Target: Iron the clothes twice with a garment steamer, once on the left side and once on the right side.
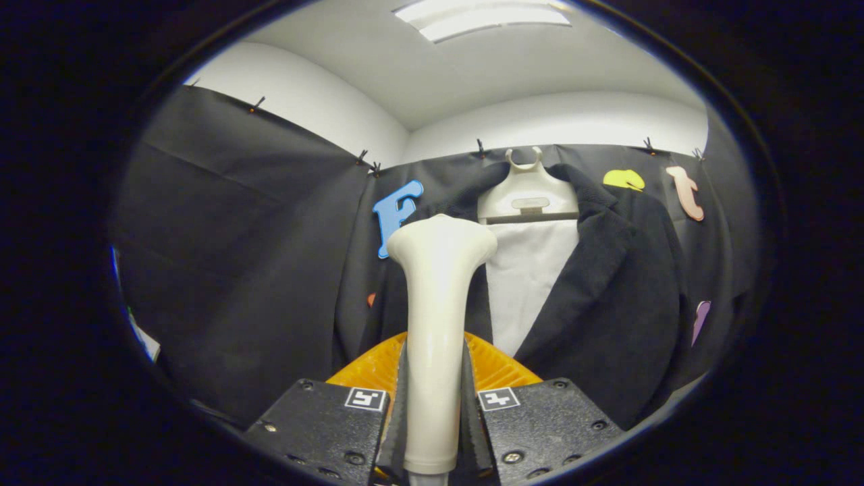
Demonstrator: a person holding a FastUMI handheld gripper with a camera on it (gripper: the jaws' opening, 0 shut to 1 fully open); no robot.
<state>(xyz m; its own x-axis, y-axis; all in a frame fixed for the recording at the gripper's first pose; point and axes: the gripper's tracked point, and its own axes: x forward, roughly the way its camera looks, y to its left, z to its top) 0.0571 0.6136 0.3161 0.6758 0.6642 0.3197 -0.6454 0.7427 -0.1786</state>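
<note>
A cream-white garment steamer stands upright between the fingers, its flared head level with the jacket's left lapel. My gripper is shut on the steamer's handle, both fingers pressing its sides. Beyond it hangs a dark suit jacket on a white hanger, open at the front over a white panel. The steamer's head is in front of the jacket's left side; whether it touches the cloth I cannot tell.
An orange ribbed object lies just behind the fingers, low under the jacket. Black cloth walls close in at the left and behind the jacket. White wall and a ceiling light are above.
</note>
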